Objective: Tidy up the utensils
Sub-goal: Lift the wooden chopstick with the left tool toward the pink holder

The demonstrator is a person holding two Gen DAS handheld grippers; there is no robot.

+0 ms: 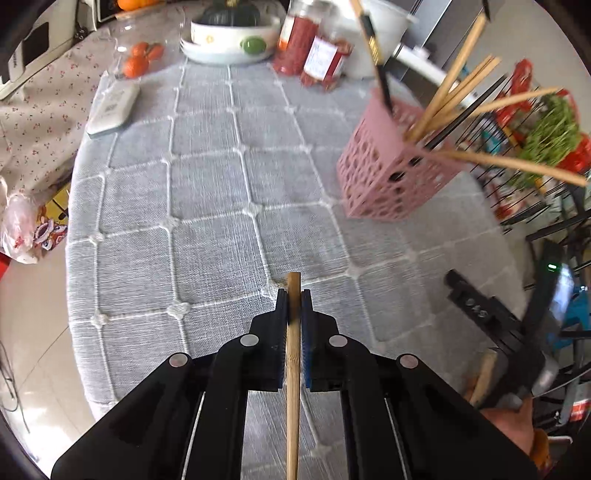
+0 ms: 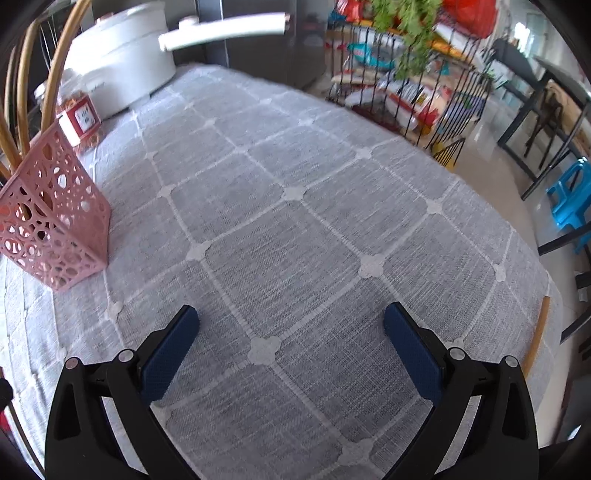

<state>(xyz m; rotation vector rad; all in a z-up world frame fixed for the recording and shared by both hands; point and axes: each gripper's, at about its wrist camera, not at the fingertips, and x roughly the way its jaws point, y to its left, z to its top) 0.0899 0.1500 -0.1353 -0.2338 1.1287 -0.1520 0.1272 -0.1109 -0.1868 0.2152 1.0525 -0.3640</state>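
My left gripper (image 1: 294, 295) is shut on a bamboo chopstick (image 1: 293, 373) that runs lengthwise between its jaws, above the grey quilted tablecloth (image 1: 207, 206). A pink perforated utensil holder (image 1: 395, 162) stands ahead to the right, holding several bamboo and black chopsticks (image 1: 458, 99). The right gripper shows at the left wrist view's right edge (image 1: 476, 306). In the right wrist view, my right gripper (image 2: 291, 321) is open and empty above the cloth. The pink holder (image 2: 55, 221) is at its far left. A lone bamboo chopstick (image 2: 537, 336) lies at the table's right edge.
At the back stand a white bowl with a green squash (image 1: 232, 33), red-filled jars (image 1: 314, 51), a white pot (image 2: 122, 62), oranges (image 1: 138, 61) and a white remote (image 1: 112, 107). A black wire rack with groceries (image 2: 406, 81) and a blue stool (image 2: 572, 199) stand beyond the table.
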